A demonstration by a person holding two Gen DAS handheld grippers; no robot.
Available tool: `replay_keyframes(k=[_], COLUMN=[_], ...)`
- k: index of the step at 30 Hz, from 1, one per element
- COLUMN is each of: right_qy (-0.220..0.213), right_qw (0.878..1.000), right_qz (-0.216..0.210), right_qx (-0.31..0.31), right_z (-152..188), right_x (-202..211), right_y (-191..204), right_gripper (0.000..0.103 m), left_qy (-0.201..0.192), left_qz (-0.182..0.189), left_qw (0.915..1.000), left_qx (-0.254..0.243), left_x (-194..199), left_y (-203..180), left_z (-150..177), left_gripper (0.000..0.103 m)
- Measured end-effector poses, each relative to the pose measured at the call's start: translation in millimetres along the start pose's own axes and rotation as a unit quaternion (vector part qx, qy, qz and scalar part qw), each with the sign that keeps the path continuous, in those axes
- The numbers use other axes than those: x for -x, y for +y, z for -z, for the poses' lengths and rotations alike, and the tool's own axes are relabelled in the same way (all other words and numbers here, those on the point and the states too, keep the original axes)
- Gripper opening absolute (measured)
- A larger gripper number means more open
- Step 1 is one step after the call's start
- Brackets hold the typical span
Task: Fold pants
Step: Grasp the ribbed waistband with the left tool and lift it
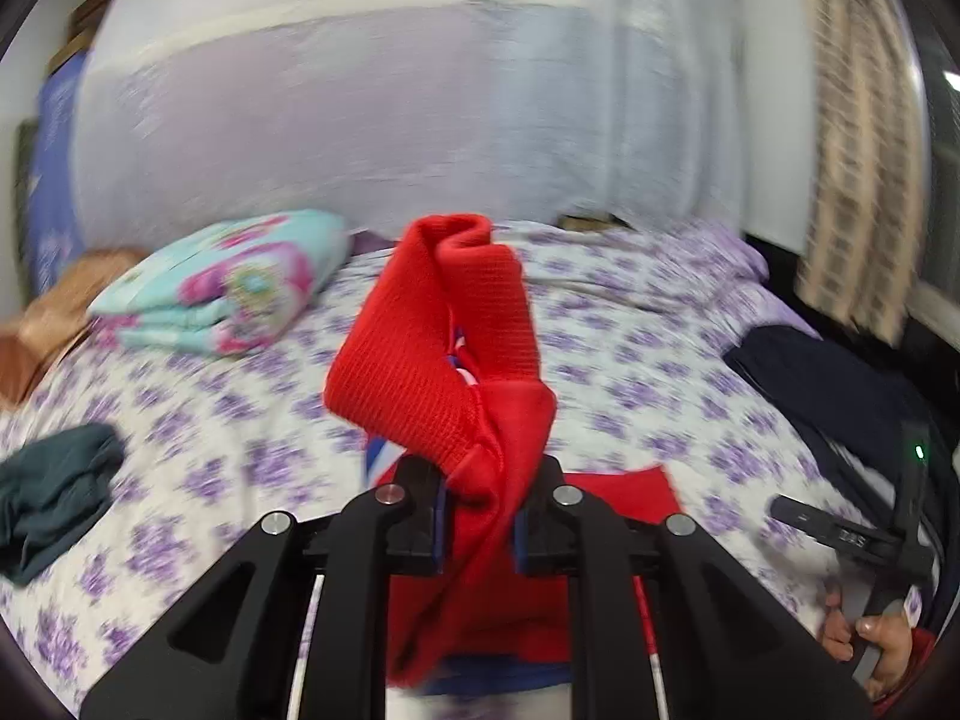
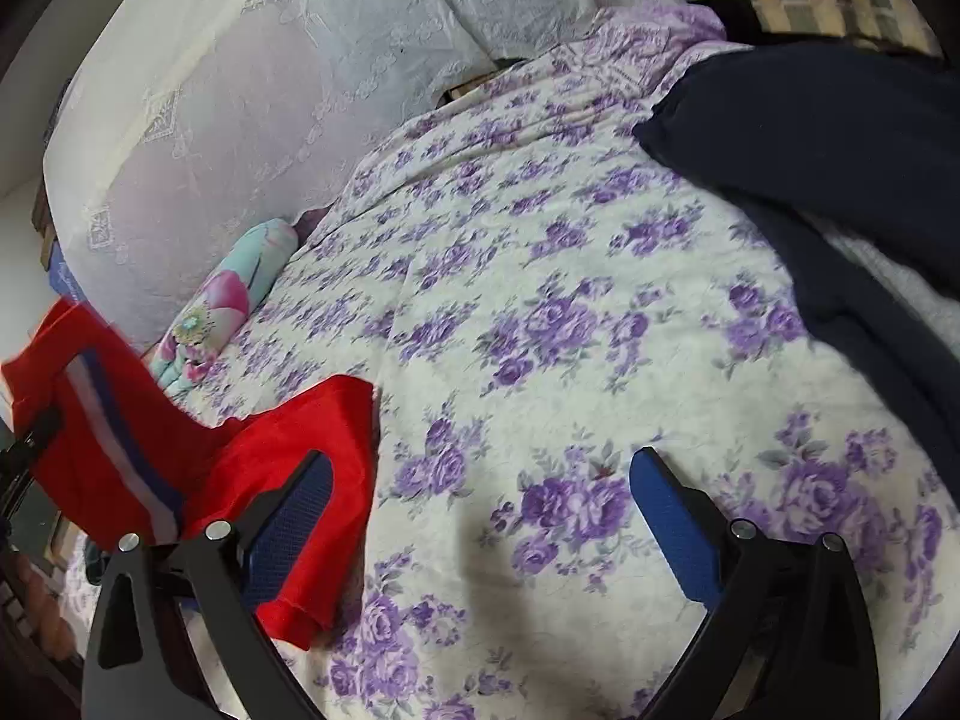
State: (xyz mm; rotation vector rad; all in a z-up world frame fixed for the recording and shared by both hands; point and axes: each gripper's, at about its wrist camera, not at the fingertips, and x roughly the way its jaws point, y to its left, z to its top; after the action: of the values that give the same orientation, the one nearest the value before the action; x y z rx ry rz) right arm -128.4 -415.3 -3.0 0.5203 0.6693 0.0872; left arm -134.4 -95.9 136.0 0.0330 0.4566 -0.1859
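Pants [image 1: 456,360], red, are pinched in the left hand-held gripper [image 1: 477,531] and lifted off the bed [image 2: 540,300], likely to carry a fold; right hand-held gripper [image 2: 480,516] gapes wide, empty, beside their hem

No text, label or number is legible anywhere.

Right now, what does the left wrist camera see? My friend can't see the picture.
The left gripper is shut on red pants, lifting a bunch of cloth above a bed with a purple-flowered sheet. A folded turquoise-and-pink blanket lies behind on the left, and dark clothes lie on the right.
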Motion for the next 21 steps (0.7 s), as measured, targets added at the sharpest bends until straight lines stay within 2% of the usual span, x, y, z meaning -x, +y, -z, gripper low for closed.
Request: replay_keyframes(k=[5, 9, 13, 15, 17, 21], right_qy=[0.003, 0.003, 0.004, 0.005, 0.005, 0.005], right_qw=[1.0, 1.0, 1.0, 0.999, 0.999, 0.999], right_qz=[-0.009, -0.022, -0.031, -0.034, -0.036, -0.038], right_qx=[0.006, -0.007, -0.007, -0.006, -0.007, -0.015], right_z=[2, 0, 0, 0, 0, 0], right_x=[-1, 2, 3, 3, 4, 3], right_y=[2, -3, -4, -3, -3, -6], right_gripper=[0.1, 0.1, 0.1, 0.1, 0.1, 0.1], left_qy=[0.025, 0.074, 0.081, 0.084, 0.09, 0.102], left_qz=[0.025, 0.013, -0.017, -0.026, -0.022, 0.013], left_qw=[0.9962, 0.9873, 0.9784, 0.9745, 0.9733, 0.9786], left_qx=[-0.08, -0.14, -0.19, -0.206, -0.21, -0.178], left_x=[-28, -60, -66, -66, -64, -55], left_y=[-79, -120, -138, -142, -141, -127], left_z=[21, 60, 85, 89, 91, 89], left_gripper=[0.013, 0.013, 0.013, 0.017, 0.019, 0.021])
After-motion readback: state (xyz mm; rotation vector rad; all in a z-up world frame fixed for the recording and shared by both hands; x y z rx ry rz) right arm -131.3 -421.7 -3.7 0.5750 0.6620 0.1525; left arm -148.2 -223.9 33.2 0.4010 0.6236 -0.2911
